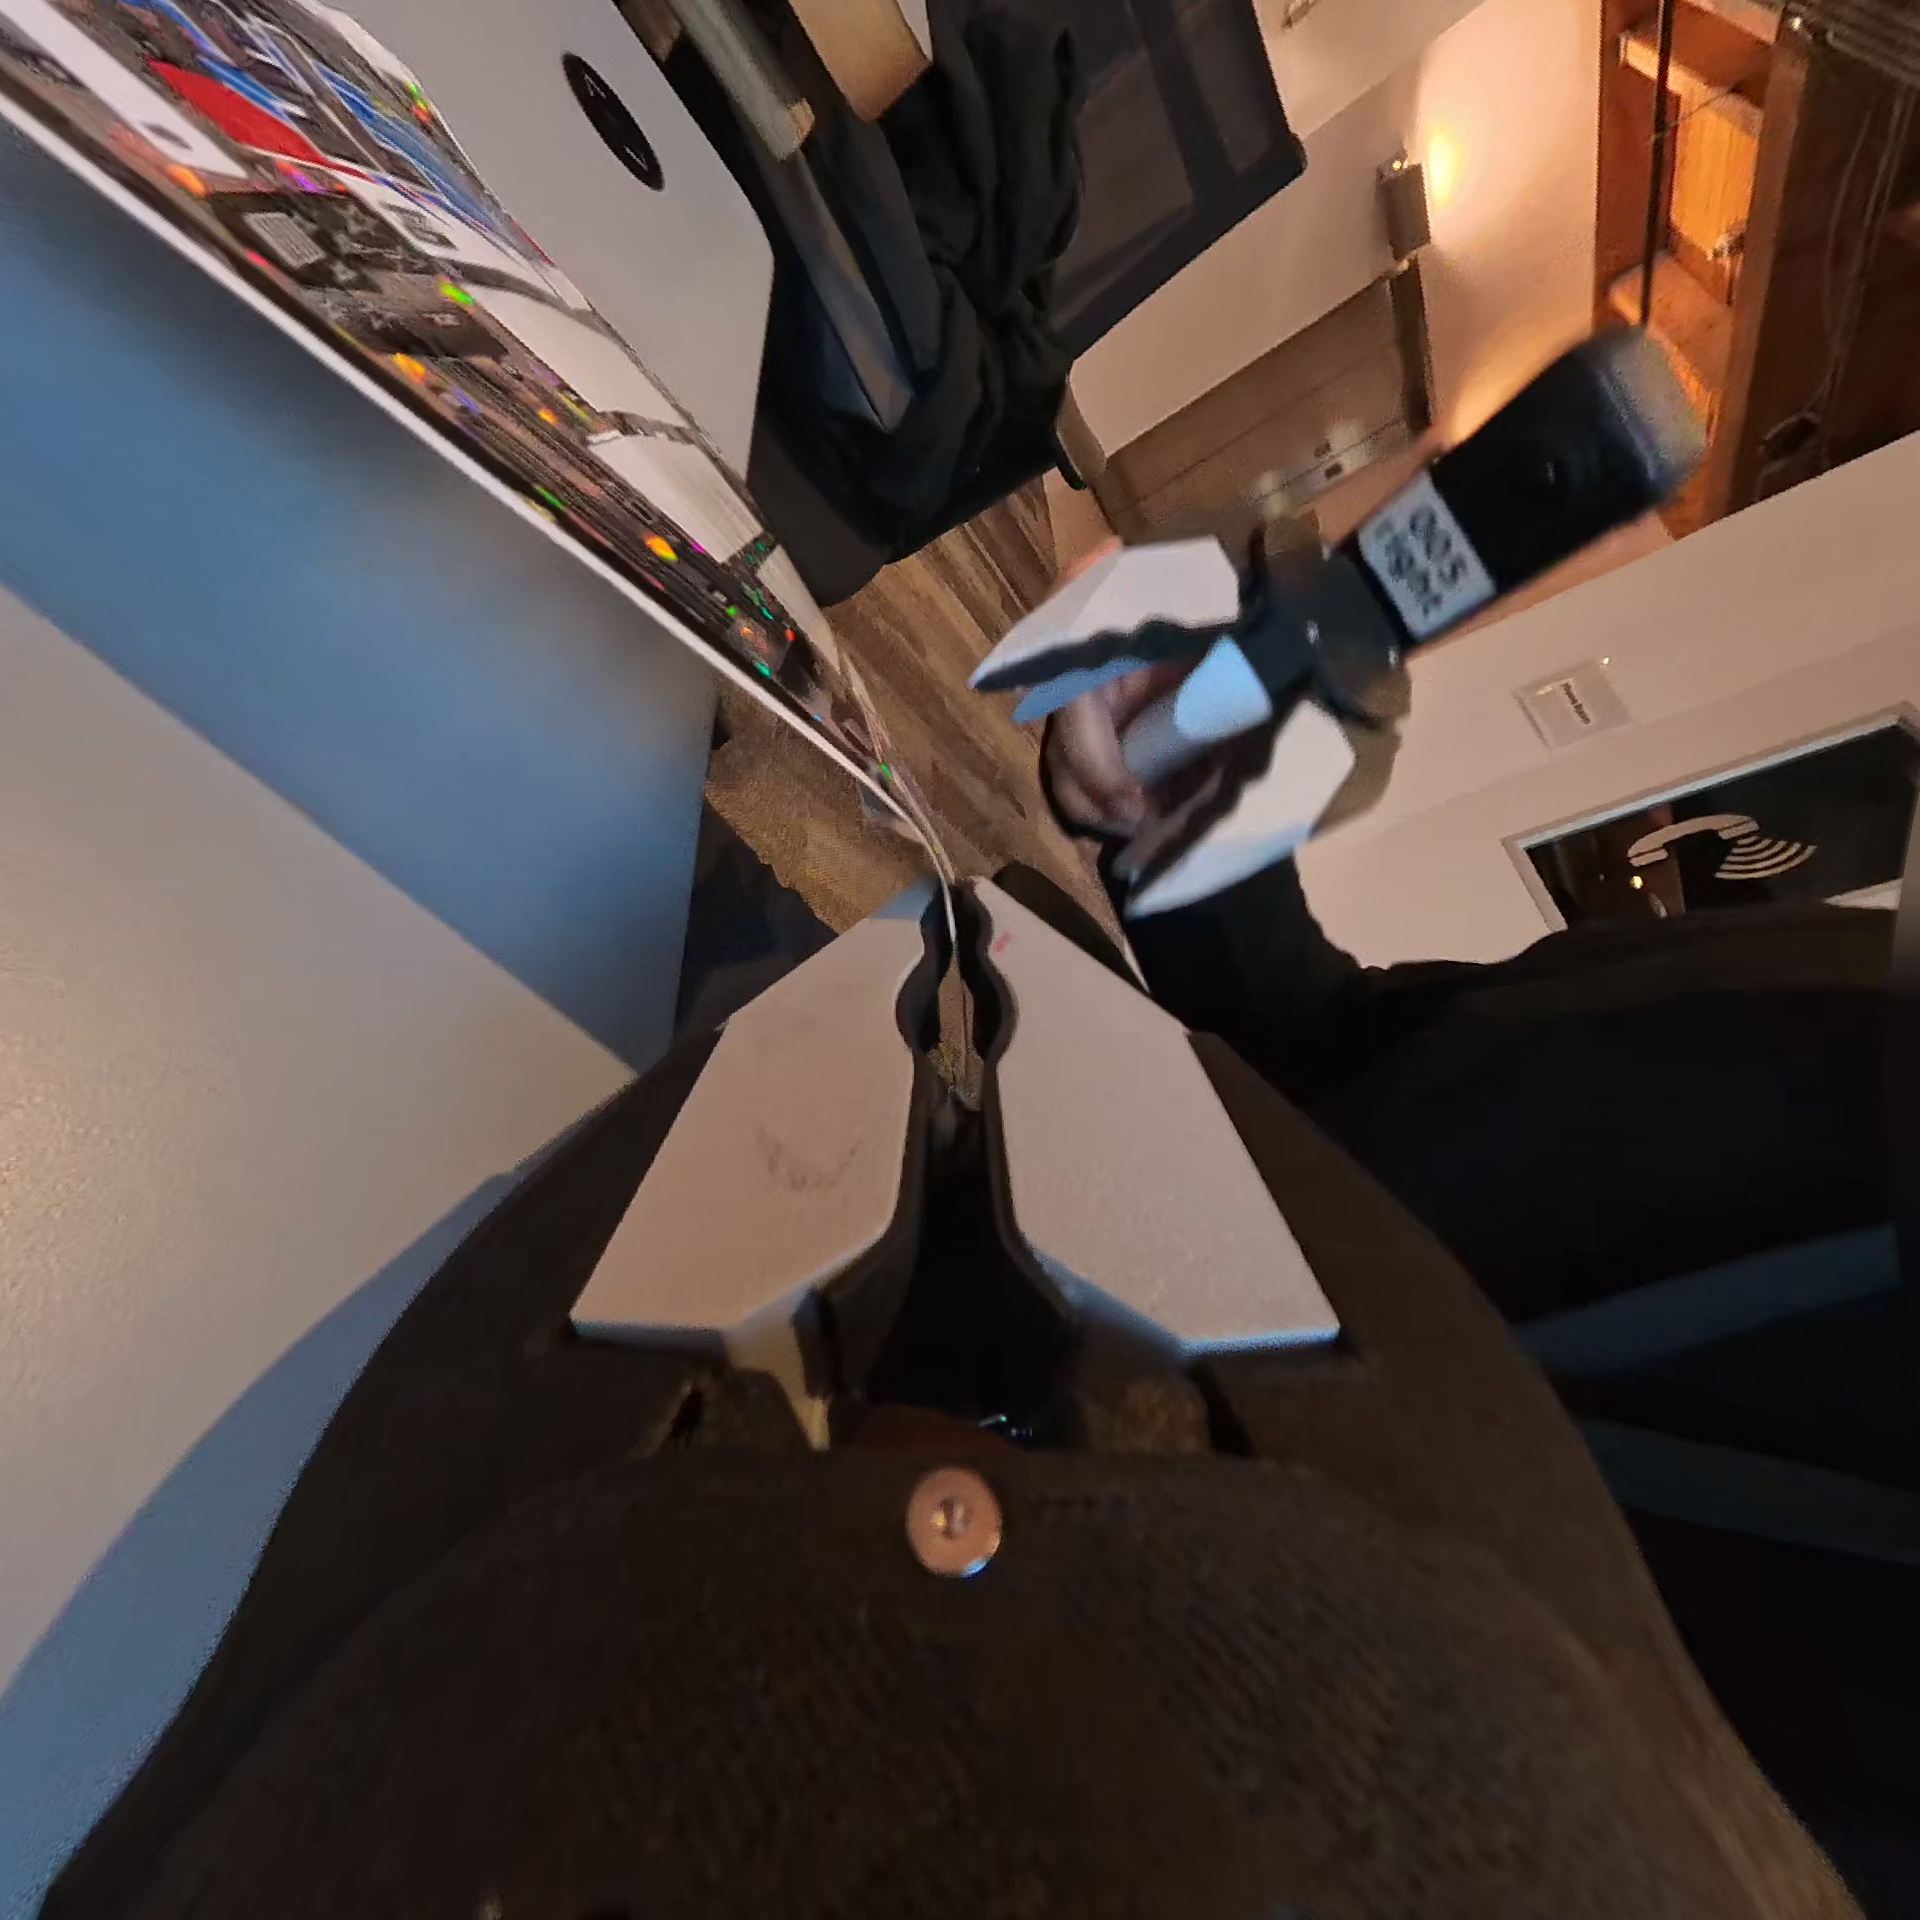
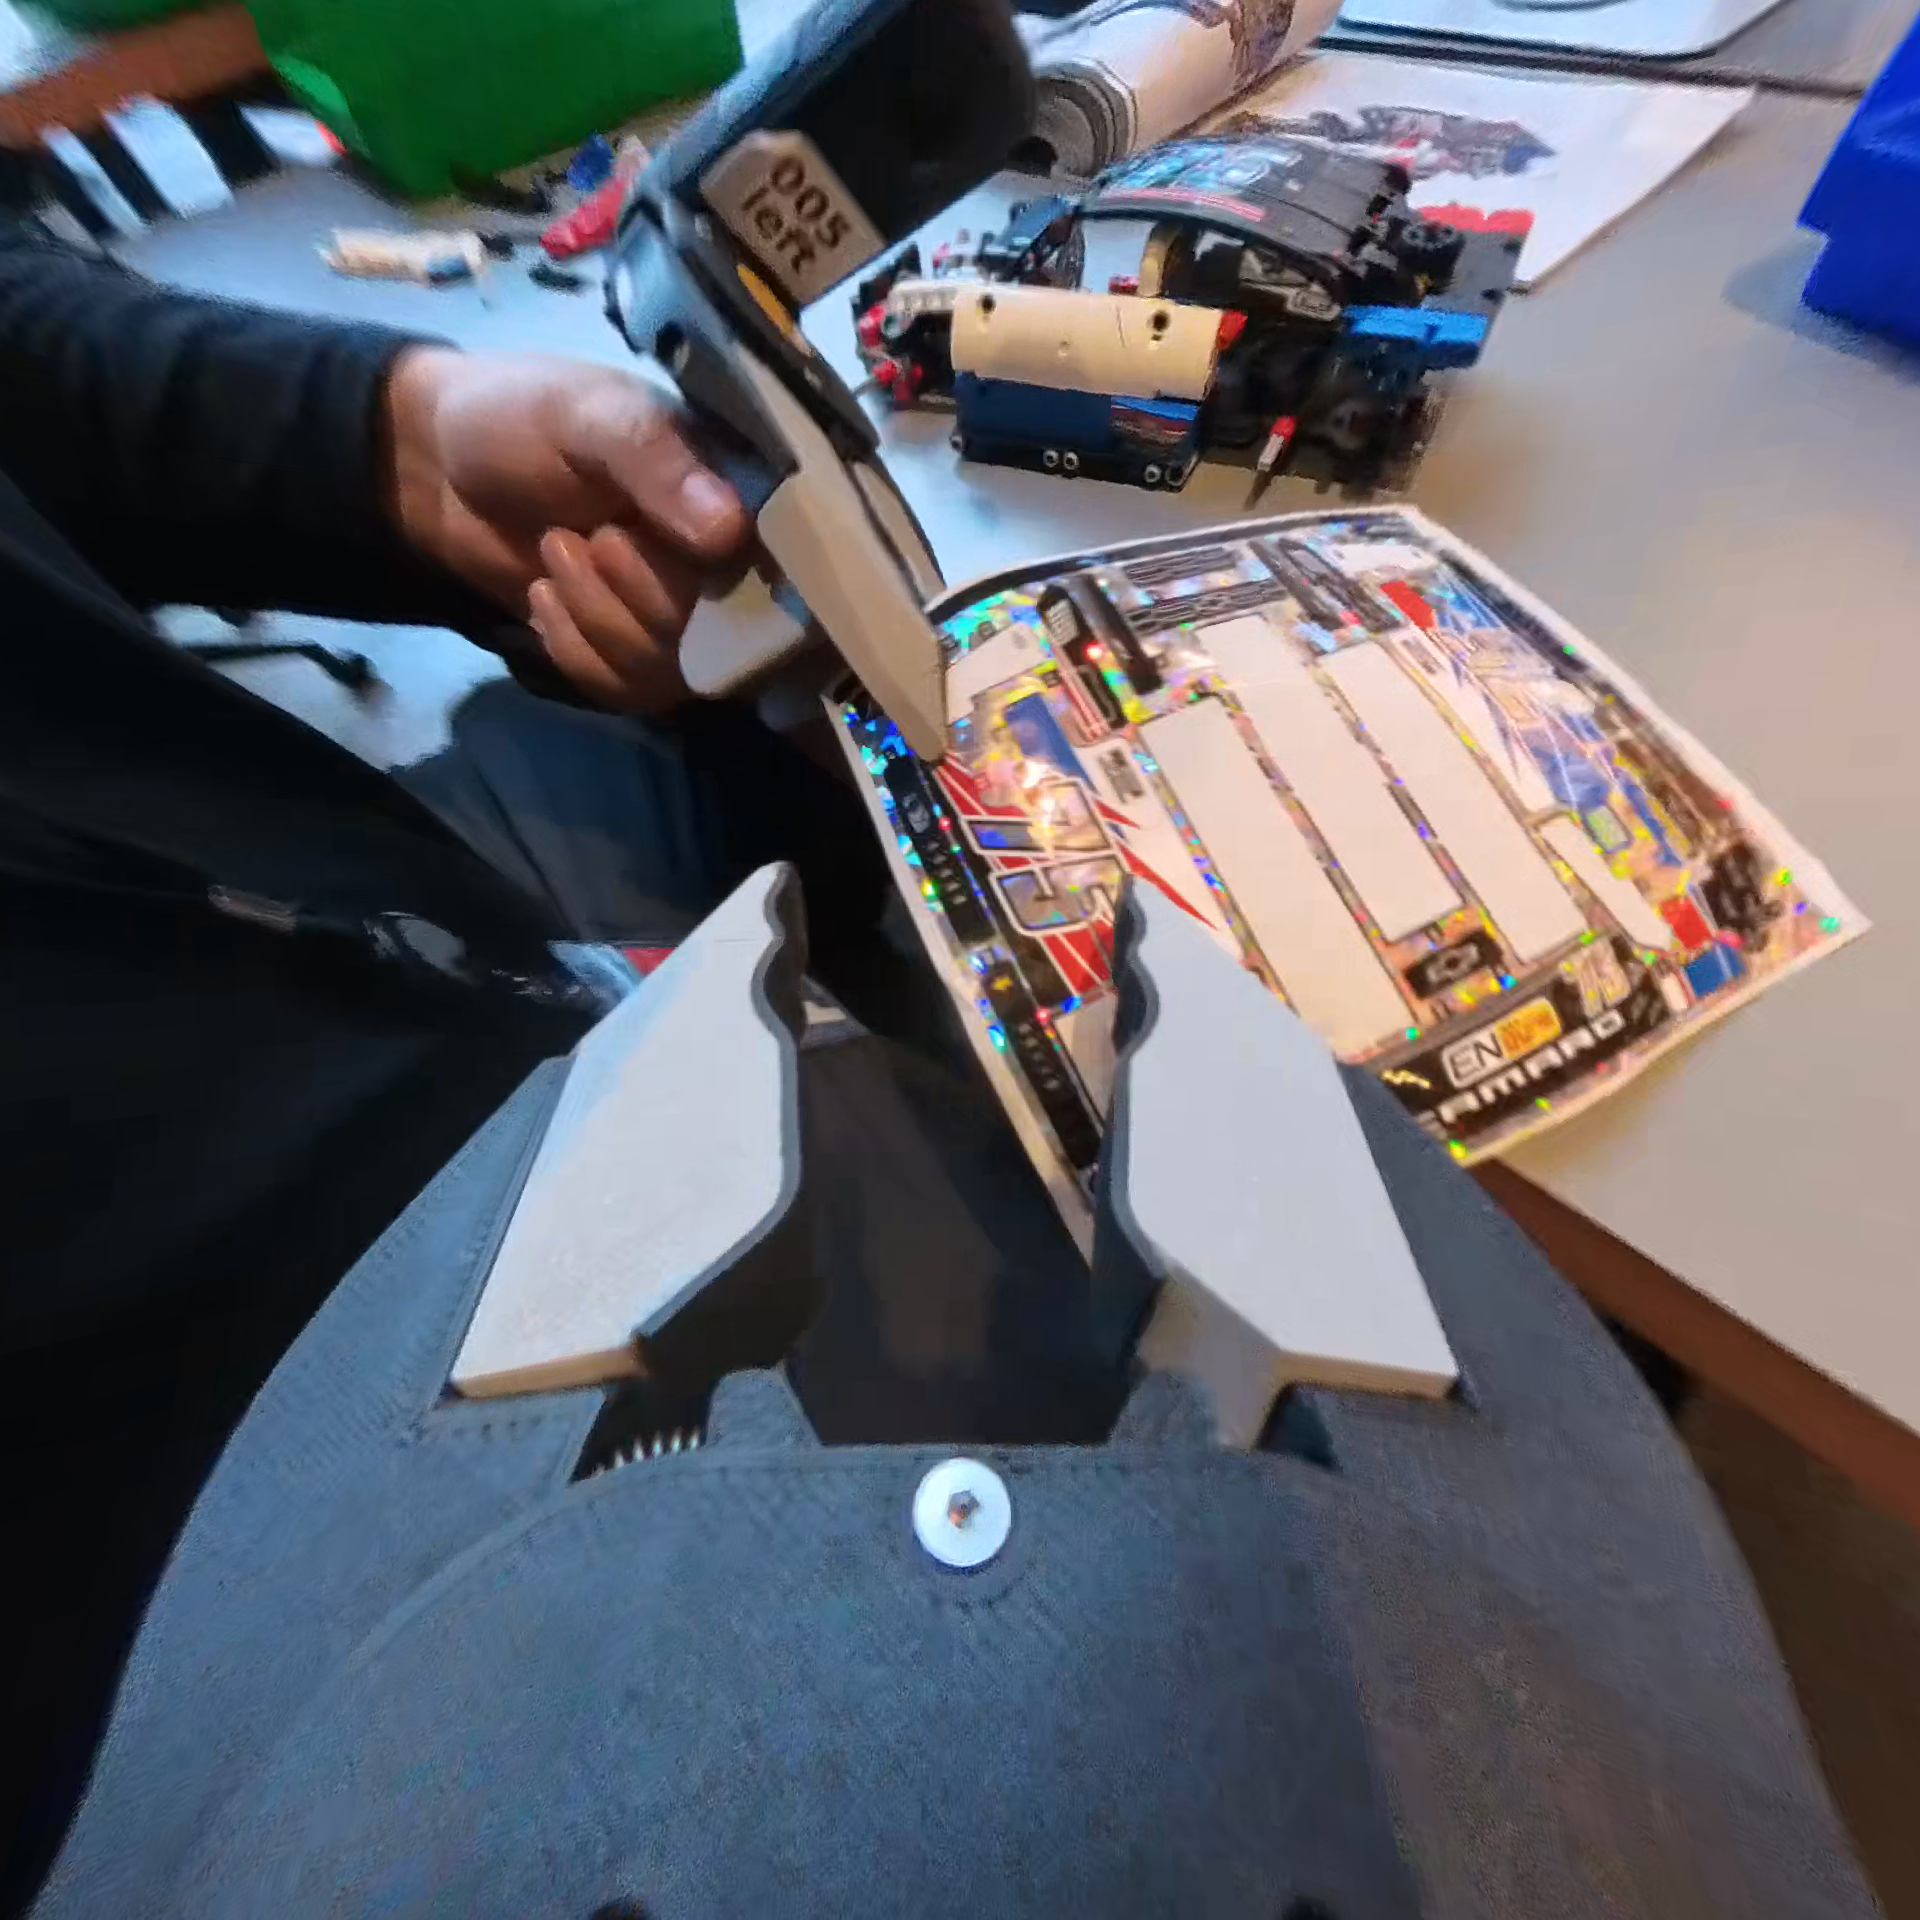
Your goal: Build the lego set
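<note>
A glittery sticker sheet (image 2: pixel 1351 831) lies on the grey table (image 2: pixel 1714 623), its near corner hanging over the front edge. My left gripper (image 2: pixel 920 717) is shut on that corner and lifts it a little; in the left wrist view the gripper (image 1: pixel 961 914) pinches the sheet's thin edge and the sheet (image 1: pixel 468 312) stretches away to the upper left. My right gripper (image 2: pixel 956 935) is open and empty, just in front of the sheet's near edge, and also shows in the left wrist view (image 1: pixel 1055 790). A partly built lego car (image 2: pixel 1195 343), black, white, blue and red, stands behind the sheet.
A green object (image 2: pixel 468 83) and loose lego pieces (image 2: pixel 582 229) lie at the back left. Printed paper (image 2: pixel 1455 135) lies behind the car. A blue box (image 2: pixel 1870 156) stands at the far right. The table's front edge (image 2: pixel 1662 1299) runs down to the right. Left and right tips are no more than a few centimetres apart.
</note>
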{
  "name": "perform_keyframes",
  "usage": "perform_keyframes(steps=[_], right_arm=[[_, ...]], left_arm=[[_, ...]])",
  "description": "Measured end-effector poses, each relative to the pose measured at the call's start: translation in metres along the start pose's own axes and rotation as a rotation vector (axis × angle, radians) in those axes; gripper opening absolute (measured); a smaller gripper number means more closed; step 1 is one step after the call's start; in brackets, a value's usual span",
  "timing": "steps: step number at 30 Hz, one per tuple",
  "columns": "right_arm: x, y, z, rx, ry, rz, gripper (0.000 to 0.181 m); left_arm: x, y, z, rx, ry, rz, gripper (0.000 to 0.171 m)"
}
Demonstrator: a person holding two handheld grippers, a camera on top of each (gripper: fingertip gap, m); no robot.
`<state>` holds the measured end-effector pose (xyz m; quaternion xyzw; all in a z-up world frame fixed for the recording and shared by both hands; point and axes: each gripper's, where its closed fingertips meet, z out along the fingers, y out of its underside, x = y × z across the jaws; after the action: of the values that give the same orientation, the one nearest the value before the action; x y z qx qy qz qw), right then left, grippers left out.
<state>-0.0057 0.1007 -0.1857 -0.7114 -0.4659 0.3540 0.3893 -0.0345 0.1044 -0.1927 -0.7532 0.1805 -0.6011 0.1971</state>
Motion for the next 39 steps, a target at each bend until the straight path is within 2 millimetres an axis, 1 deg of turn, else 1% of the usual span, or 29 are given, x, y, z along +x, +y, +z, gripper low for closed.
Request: perform_keyframes(steps=[2, 4, 6, 8, 9, 10, 11, 12, 15, 18, 25, 29, 34, 36, 37, 39], right_arm=[[0.001, 0.002, 0.015, -0.021, 0.108, -0.120, 0.058], [0.008, 0.004, 0.022, -0.042, 0.232, -0.248, 0.053], [0.018, 0.003, 0.021, -0.054, 0.335, -0.340, 0.037], [0.016, -0.003, 0.017, -0.023, 0.352, -0.396, 0.012], [0.015, -0.008, 0.014, 0.003, 0.358, -0.422, 0.006], [0.015, -0.010, 0.012, 0.020, 0.365, -0.452, 0.004], [0.016, -0.011, 0.009, 0.023, 0.378, -0.484, 0.003], [0.017, -0.011, 0.008, 0.019, 0.390, -0.517, 0.003], [0.018, -0.006, 0.007, -0.003, 0.398, -0.593, 0.002], [0.018, -0.004, 0.006, -0.008, 0.394, -0.605, 0.002], [0.018, -0.001, 0.002, -0.026, 0.407, -0.709, 0.002], [0.018, -0.001, 0.000, -0.026, 0.403, -0.726, 0.002], [0.018, 0.001, -0.001, -0.032, 0.403, -0.742, 0.002], [0.018, 0.001, -0.002, -0.032, 0.403, -0.750, 0.003], [0.018, 0.002, -0.002, -0.034, 0.395, -0.740, 0.003], [0.018, 0.006, 0.000, -0.034, 0.363, -0.664, 0.006]], left_arm=[[0.002, -0.004, 0.000, 0.022, 0.015, -0.032, 0.000], [0.006, -0.008, 0.000, 0.046, 0.048, -0.071, 0.000], [0.010, -0.012, -0.001, 0.066, 0.078, -0.107, 0.000], [0.010, -0.014, -0.001, 0.075, 0.083, -0.119, 0.000], [0.010, -0.015, -0.001, 0.071, 0.086, -0.120, 0.003], [0.010, -0.015, -0.001, 0.064, 0.084, -0.124, 0.012], [0.009, -0.015, -0.001, 0.057, 0.078, -0.123, 0.017], [0.008, -0.016, -0.001, 0.053, 0.070, -0.116, 0.017], [0.008, -0.019, 0.001, 0.048, 0.054, -0.096, 0.013], [0.008, -0.023, 0.002, 0.056, 0.032, -0.070, 0.008], [0.005, -0.021, 0.007, 0.042, 0.031, -0.086, 0.008], [0.005, -0.022, 0.008, 0.041, 0.027, -0.080, 0.008], [-0.002, -0.025, 0.008, 0.051, 0.003, -0.091, 0.009], [-0.004, -0.024, 0.009, 0.047, -0.004, -0.091, 0.006], [-0.003, -0.023, 0.010, 0.050, -0.004, -0.083, 0.001], [-0.002, -0.024, 0.011, 0.054, -0.008, -0.057, 0.000]])
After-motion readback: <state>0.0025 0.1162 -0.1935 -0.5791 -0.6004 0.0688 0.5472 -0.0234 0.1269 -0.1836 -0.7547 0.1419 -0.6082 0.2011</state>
